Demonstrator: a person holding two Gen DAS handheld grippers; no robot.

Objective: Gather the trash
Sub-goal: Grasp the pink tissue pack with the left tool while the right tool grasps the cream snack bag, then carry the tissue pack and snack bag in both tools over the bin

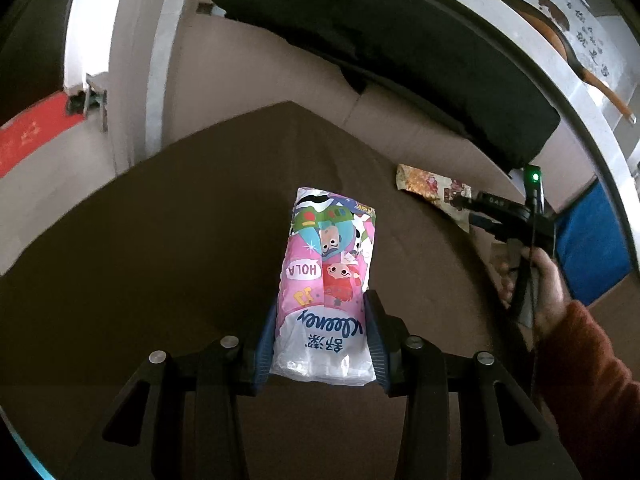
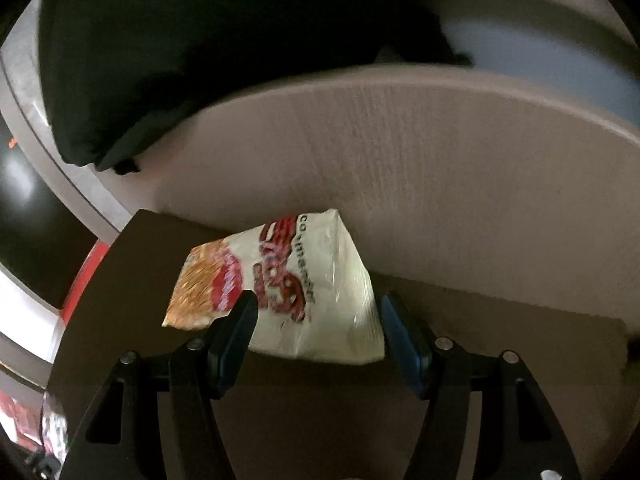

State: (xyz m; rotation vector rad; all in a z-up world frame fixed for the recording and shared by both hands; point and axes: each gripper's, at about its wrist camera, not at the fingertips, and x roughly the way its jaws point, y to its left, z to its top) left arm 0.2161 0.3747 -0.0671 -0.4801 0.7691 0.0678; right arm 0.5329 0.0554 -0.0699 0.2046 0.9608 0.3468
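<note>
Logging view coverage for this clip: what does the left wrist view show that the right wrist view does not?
Left wrist only: the Kleenex tissue pack between the left hand-held gripper pads, and the person's hand holding the right hand-held gripper.

Right wrist only: the snack bag's printed front, between the right hand-held gripper jaws.

Both: the snack bag, brown tabletop, black cushion.
</note>
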